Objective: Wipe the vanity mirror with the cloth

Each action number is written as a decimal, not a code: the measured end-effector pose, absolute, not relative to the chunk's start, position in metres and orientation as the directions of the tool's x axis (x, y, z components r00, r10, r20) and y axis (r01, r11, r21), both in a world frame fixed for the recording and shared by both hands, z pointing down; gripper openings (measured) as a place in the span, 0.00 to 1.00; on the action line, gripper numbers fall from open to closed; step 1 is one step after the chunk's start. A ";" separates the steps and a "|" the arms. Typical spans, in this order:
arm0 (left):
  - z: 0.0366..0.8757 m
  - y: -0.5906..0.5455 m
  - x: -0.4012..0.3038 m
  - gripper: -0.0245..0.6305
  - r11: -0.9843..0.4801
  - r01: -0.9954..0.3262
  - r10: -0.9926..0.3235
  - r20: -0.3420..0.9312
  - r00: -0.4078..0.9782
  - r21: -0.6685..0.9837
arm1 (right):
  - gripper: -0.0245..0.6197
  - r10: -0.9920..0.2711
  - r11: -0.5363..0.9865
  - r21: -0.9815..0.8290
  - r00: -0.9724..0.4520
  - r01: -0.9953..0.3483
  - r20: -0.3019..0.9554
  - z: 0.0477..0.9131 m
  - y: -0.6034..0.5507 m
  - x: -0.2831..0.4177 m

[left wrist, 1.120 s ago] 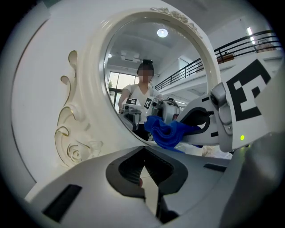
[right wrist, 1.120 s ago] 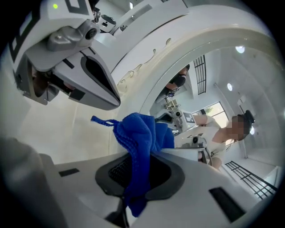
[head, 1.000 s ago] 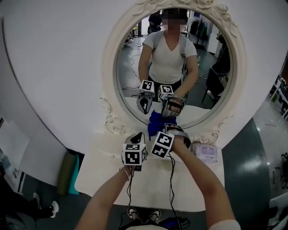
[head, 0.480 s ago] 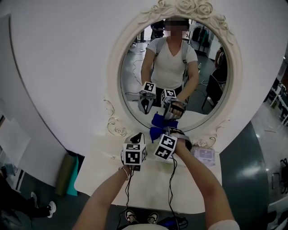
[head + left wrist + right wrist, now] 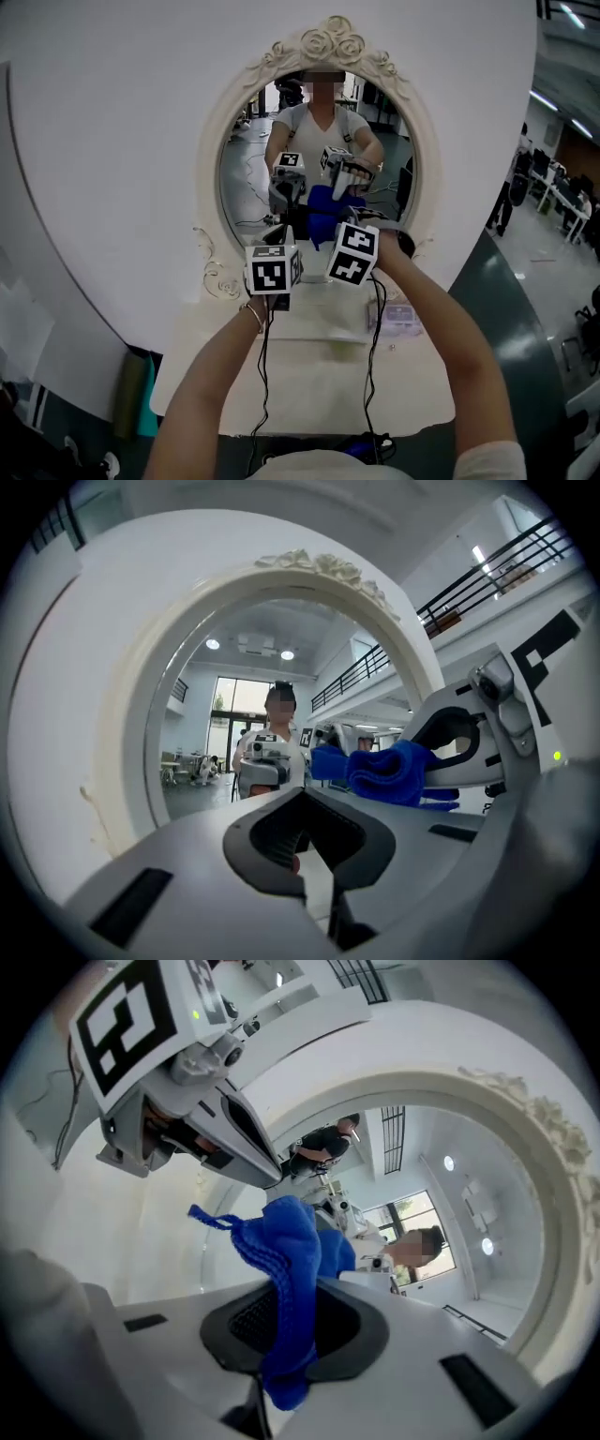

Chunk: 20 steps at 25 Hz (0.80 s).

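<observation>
light: bright, even, indoor; ceiling spots (image 5: 213, 644) reflected in the vanity mirror (image 5: 211, 724) | shadows: soft, faint | glare: white wall (image 5: 112, 141) nearly washed out | distortion: heavy fisheye, black vignette rimming both gripper views | focus: blue cloth (image 5: 281, 1269) crisp, plastic nearest the lens soft

Ribbed matt cloth (image 5: 291, 1251), glossy mirror (image 5: 246, 187)

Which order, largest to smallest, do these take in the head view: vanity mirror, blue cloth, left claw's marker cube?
Largest: the vanity mirror, by far.
Then the left claw's marker cube and the blue cloth look about alike; the cube is nearer the camera, so unranked.
</observation>
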<state>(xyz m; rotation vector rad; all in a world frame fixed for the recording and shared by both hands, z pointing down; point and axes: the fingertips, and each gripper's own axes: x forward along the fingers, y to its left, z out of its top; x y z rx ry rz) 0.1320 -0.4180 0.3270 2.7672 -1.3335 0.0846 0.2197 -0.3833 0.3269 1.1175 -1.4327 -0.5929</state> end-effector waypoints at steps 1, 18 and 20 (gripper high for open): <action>0.307 -0.419 0.134 0.04 -0.622 -0.783 -0.781 0.056 0.622 0.020 | 0.14 -0.889 0.392 0.878 0.132 -0.276 0.439 0.305 -0.381 0.224; 0.089 -0.396 0.191 0.04 -0.659 -0.742 -0.727 -0.145 0.671 -0.128 | 0.14 -0.966 -0.022 0.999 0.258 -0.037 -0.012 0.051 -0.364 0.279; 0.089 -0.397 0.196 0.04 -0.656 -0.742 -0.728 -0.144 0.670 -0.139 | 0.14 -0.965 -0.022 0.999 0.261 -0.024 -0.014 0.051 -0.366 0.280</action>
